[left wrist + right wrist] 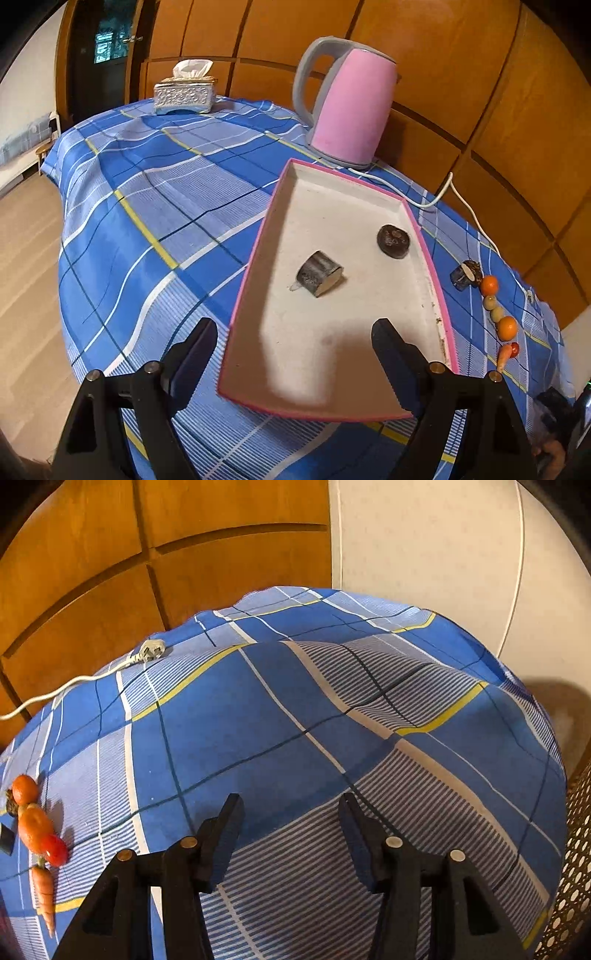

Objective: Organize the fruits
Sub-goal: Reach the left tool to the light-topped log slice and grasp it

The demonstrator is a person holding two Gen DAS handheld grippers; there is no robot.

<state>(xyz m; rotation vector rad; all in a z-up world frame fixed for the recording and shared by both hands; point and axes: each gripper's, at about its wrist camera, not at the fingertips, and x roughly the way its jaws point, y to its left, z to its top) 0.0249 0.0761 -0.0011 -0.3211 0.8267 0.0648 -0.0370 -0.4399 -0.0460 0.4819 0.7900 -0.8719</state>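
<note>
A white tray with a pink rim [251,266] lies on the blue checked cloth. It holds a dark cut chunk [319,273] and a dark round piece [393,242]. My left gripper [293,332] stands open over the tray's near end with nothing between its fingers. To the right of the tray, a row runs along the cloth: another dark chunk [465,275], an orange [489,285], pale green balls [496,314], a second orange [506,328], a red tomato [514,349] and a carrot [504,357]. My right gripper [289,801] is open above bare cloth, with the tomato [55,847] and carrot [44,890] off to its left.
A pink kettle [351,107] stands behind the tray, and its white cord [461,199] trails to a plug [151,651] near the wood-panelled wall. A silver tissue box [184,94] sits at the far corner. A perforated basket [576,849] stands beyond the table's right edge.
</note>
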